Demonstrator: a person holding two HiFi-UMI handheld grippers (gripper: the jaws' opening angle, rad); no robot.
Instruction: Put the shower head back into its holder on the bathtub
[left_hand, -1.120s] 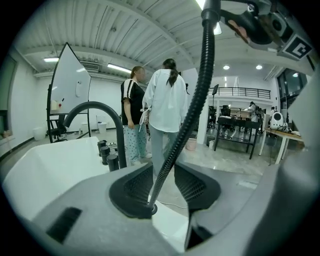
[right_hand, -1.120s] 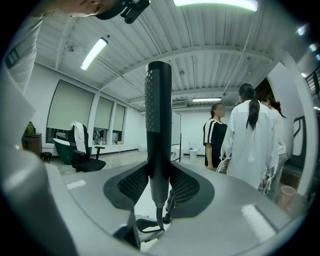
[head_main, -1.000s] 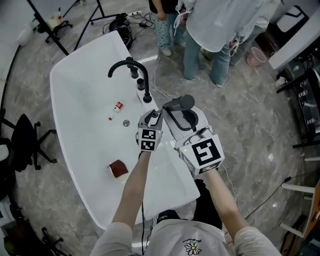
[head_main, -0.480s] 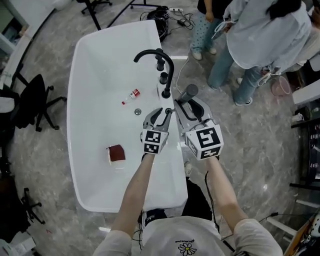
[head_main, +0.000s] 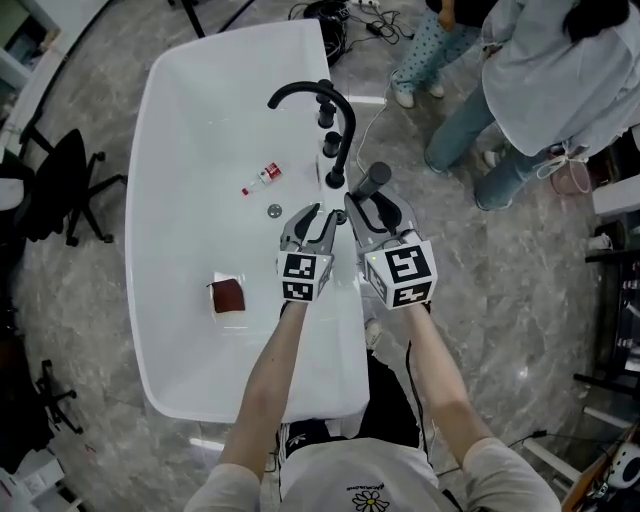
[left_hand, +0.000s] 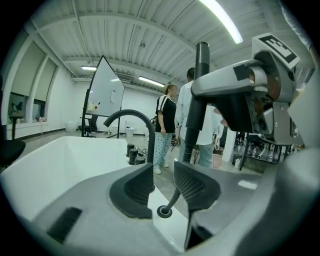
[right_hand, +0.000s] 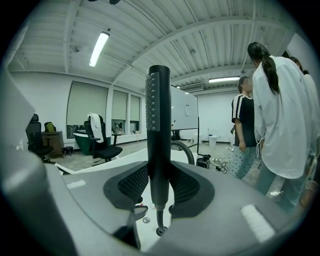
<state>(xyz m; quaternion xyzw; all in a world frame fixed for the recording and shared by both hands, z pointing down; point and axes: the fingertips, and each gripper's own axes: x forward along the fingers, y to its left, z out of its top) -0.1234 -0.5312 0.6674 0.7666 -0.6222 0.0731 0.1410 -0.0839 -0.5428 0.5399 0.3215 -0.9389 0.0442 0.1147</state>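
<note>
The shower head (right_hand: 158, 125) is standing upright in my right gripper (right_hand: 159, 187), whose pads are pressing on the lower part of its black handle from both sides; its hose (left_hand: 175, 197) is running down from the handle's foot into the holder (right_hand: 160, 231), a small round socket on the near right rim of the bathtub (head_main: 340, 340). As I judge it, the step in hand is bringing the handle down into this socket. To do it well I am thinking to keep the handle vertical, to keep its foot exactly over the hole, to let the hose slide in without a kink, and to release only when the handle is sitting firmly.

In relation to the gripper, the head is rising well above the jaws, and the holder is lying just below and a little beyond them, not yet touching the handle.

My left gripper (left_hand: 162, 182) is waiting just to the left with its jaws apart; the hose is showing through the gap, but the pads are gripping nothing. The black faucet (head_main: 320, 100) is standing on the rim farther away.
</note>
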